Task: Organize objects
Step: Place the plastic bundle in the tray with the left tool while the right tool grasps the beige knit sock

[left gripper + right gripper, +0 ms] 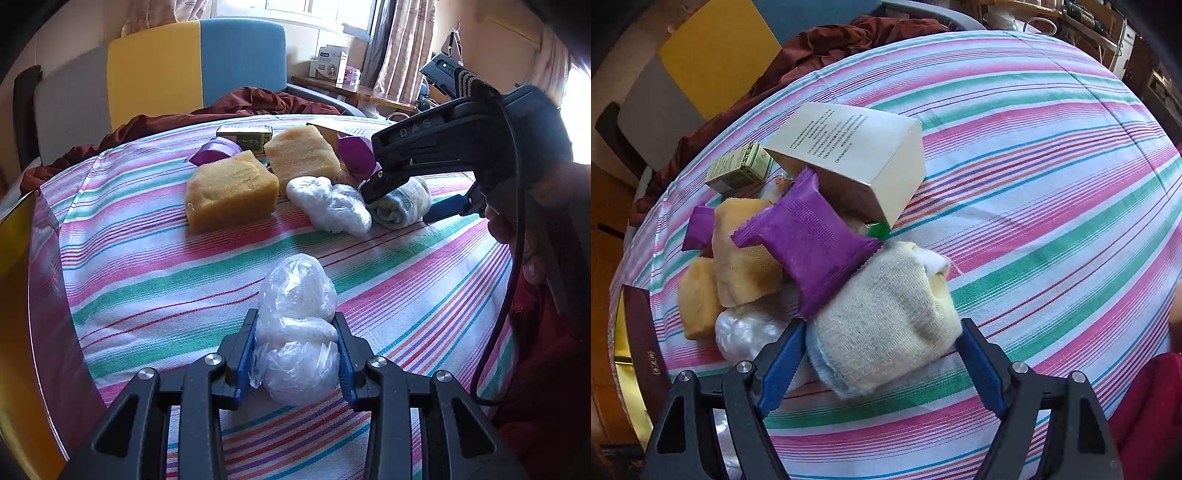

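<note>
"DAS" is readable on the right hand-held gripper (882, 363), whose wide-open jaws straddle a rolled towel (886, 325) on the striped bed (1052, 184). The left hand-held gripper (295, 354) clamps a plastic-wrapped bundle (295, 321).

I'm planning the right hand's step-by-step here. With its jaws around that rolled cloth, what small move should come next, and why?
Probably close the right gripper on the rolled cloth. Its jaws stand open with a blue finger on either side of the roll, so nothing grips it yet. The left gripper is already shut on a plastic-wrapped bundle, so the cloth is the right hand's to pick.
</note>
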Demonstrator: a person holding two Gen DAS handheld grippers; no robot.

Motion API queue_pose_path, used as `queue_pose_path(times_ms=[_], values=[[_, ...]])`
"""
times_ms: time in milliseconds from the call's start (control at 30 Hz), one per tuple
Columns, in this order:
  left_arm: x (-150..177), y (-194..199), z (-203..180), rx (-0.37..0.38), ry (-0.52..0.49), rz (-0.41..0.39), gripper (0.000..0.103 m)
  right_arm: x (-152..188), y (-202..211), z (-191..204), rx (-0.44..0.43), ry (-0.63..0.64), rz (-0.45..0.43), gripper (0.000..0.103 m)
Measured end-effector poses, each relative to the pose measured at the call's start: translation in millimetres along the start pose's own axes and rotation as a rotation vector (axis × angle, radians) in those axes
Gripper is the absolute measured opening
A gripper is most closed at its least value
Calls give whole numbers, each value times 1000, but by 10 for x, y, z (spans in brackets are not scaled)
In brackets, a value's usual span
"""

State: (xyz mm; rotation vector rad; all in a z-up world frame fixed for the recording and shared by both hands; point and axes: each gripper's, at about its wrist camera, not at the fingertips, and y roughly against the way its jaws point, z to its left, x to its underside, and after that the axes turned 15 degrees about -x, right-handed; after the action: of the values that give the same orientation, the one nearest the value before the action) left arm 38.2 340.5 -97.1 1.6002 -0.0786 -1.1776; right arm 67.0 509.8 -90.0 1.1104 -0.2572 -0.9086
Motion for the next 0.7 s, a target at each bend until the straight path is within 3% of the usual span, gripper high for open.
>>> queue_pose_path(times_ms=[367, 467, 700], values=[[13, 16, -11, 1, -3, -1, 38, 17, -2, -26, 28, 30, 17, 83], [16, 36, -21, 2, -6, -1, 37, 18, 37, -36, 34, 45, 2, 73], [-94, 208, 2, 27, 10, 36, 36, 15, 81, -89, 38, 58, -2, 71]])
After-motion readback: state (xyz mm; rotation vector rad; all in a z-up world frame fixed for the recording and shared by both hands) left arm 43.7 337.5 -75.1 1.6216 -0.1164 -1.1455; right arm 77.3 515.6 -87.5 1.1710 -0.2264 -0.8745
